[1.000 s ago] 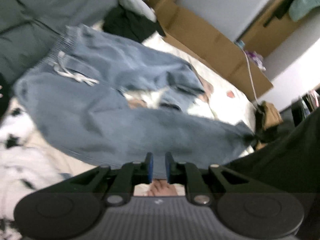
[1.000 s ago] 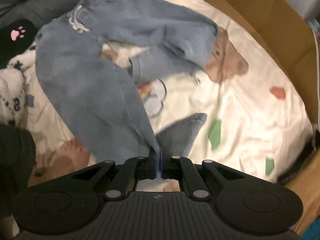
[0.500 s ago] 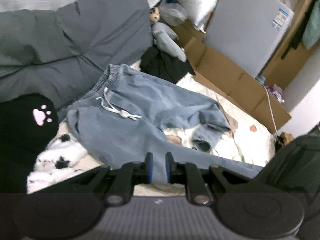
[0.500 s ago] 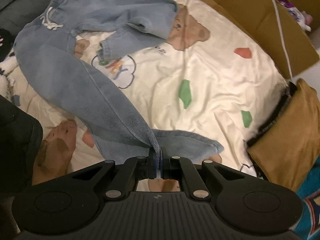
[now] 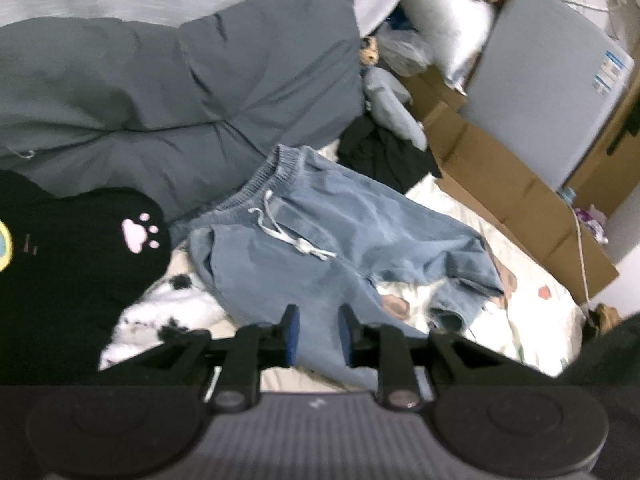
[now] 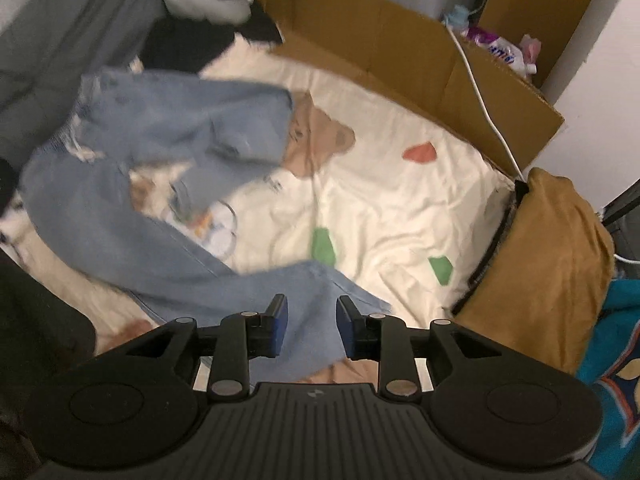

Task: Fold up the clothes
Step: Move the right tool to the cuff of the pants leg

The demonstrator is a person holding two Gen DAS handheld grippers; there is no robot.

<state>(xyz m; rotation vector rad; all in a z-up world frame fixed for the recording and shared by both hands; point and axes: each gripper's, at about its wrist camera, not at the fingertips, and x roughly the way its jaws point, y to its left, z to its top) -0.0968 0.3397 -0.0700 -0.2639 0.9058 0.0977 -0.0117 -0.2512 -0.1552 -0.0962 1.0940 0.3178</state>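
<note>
Bedsheet (image 6: 400, 208), jeans (image 5: 320, 248), fridge label (image 5: 612, 72) perhaps unreadable

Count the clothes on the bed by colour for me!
Blue: 1, the jeans
Black: 2, the paw-print top and the black heap
Total: 3
</note>
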